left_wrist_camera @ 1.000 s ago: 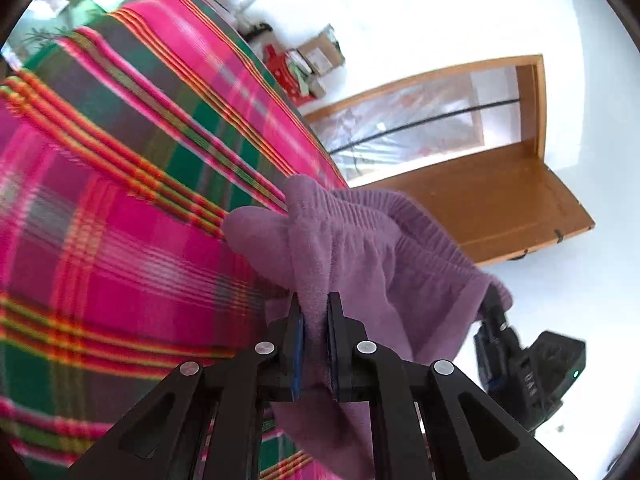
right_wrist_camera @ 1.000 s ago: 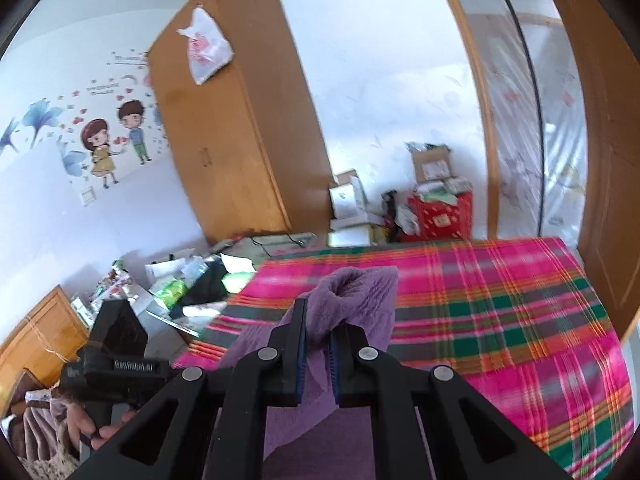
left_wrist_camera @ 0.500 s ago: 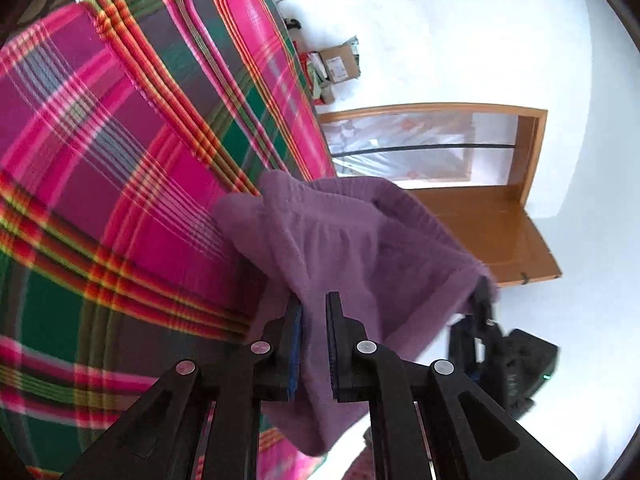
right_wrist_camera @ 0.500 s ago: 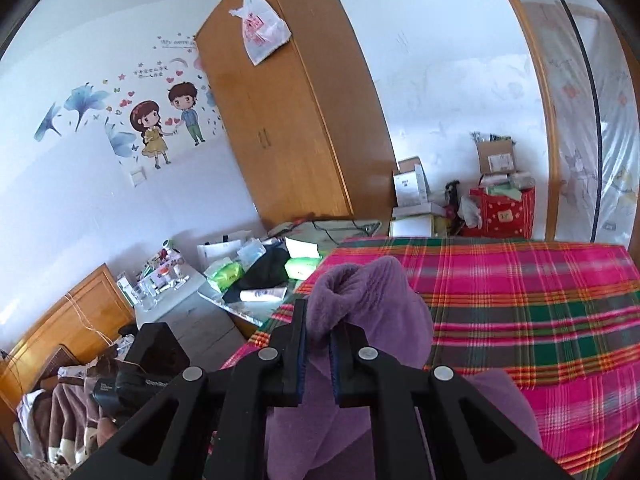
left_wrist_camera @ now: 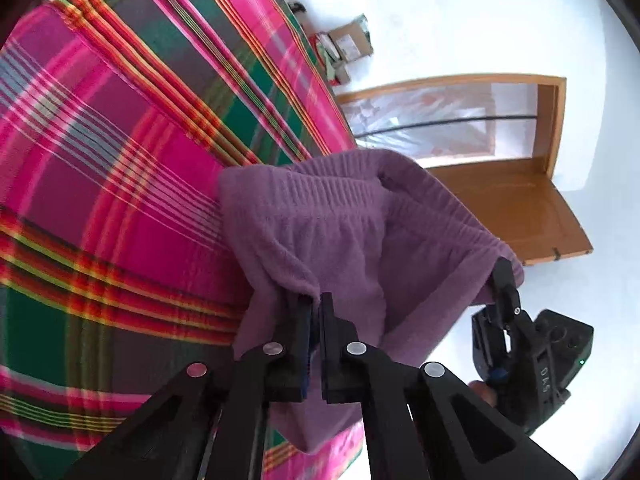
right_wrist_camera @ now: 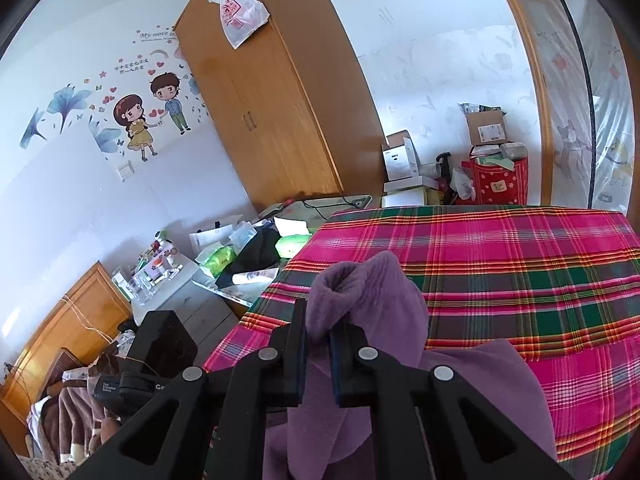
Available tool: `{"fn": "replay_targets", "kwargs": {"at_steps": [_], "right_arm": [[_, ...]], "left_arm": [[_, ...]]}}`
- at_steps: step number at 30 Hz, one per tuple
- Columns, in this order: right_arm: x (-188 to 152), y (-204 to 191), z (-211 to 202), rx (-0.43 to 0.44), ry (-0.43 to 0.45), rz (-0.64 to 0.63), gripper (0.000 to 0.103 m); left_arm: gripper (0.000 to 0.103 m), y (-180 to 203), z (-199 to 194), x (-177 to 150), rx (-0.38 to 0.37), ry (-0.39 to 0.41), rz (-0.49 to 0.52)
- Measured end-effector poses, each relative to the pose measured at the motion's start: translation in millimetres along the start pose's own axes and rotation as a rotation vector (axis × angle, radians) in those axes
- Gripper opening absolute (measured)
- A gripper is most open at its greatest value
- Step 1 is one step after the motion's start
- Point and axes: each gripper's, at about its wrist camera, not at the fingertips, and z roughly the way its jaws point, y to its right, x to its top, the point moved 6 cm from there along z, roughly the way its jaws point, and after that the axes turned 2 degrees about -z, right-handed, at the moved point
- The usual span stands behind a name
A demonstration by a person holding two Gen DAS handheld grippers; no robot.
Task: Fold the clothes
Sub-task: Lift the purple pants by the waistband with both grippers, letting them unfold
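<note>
A purple fleece garment (left_wrist_camera: pixel 320 232) with a ribbed elastic band is held up over the plaid bedspread (left_wrist_camera: pixel 120 160). My left gripper (left_wrist_camera: pixel 316 304) is shut on one bunched edge of it. In the left wrist view the right gripper (left_wrist_camera: pixel 505 280) pinches the far corner of the same band, stretching it between us. Seen from the right wrist, my right gripper (right_wrist_camera: pixel 319 330) is shut on a puckered fold of the purple garment (right_wrist_camera: pixel 376 292), whose loose cloth hangs below the fingers. The left gripper's black body (right_wrist_camera: pixel 160 344) shows at lower left.
The pink and green plaid bed (right_wrist_camera: pixel 500 264) fills the middle. A wooden wardrobe (right_wrist_camera: pixel 276 92) stands behind, a cluttered side table (right_wrist_camera: pixel 224 256) to its left, boxes and a red bag (right_wrist_camera: pixel 498 184) at the bed's far end. A wooden door (left_wrist_camera: pixel 516 208) stands open.
Both grippers have kept their hold and the garment is pulled wider between them, its ribbed band now spread out. The left view has swung slightly across the bedspread.
</note>
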Motion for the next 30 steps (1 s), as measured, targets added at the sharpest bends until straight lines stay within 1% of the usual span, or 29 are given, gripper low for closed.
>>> {"fn": "replay_targets", "kwargs": {"at_steps": [3,7,10,14,16,19,22,24,29,30], "right_arm": [[5.3,-0.8,0.3,-0.004,0.009,-0.004,0.009],[14.7,-11.7,4.2,0.006,0.014,-0.043,0.009],[21.2,-27.0,5.6,0.028,0.022,-0.097,0.009],[35.7,-47.6,4.4,0.077,0.056,-0.124,0.009],[45.2,-58.7,4.9,0.101,0.08,-0.139,0.009],[55.9,-74.5,12.2,0.126,0.09,-0.17,0.009],[58.6,-90.5,30.4,0.154,0.072,-0.197,0.009],[58.1,-98.1,49.0,0.169,0.055,-0.192,0.009],[47.6,-111.2,101.3,0.223,-0.018,-0.165,0.008],[43.1,-112.6,113.1,0.231,-0.045,-0.16,0.008]], "left_arm": [[0.002,-3.8,-12.2,4.7,0.005,0.043,-0.016],[0.002,-12.4,-34.2,7.0,0.013,0.099,-0.025],[0.002,-17.0,-49.2,6.9,0.006,0.13,-0.034],[0.002,-22.2,-69.4,7.0,-0.009,0.177,-0.047],[0.002,-20.3,-83.6,6.5,-0.017,0.223,-0.046],[0.002,-24.7,-112.4,2.6,-0.006,0.299,-0.038],[0.002,-37.6,-138.7,-5.1,0.043,0.355,-0.038],[0.002,-51.8,-149.7,-9.7,0.078,0.365,-0.057],[0.002,-80.7,-151.1,-17.7,0.149,0.363,-0.13],[0.002,-83.5,-149.2,-18.6,0.16,0.363,-0.139]]}}
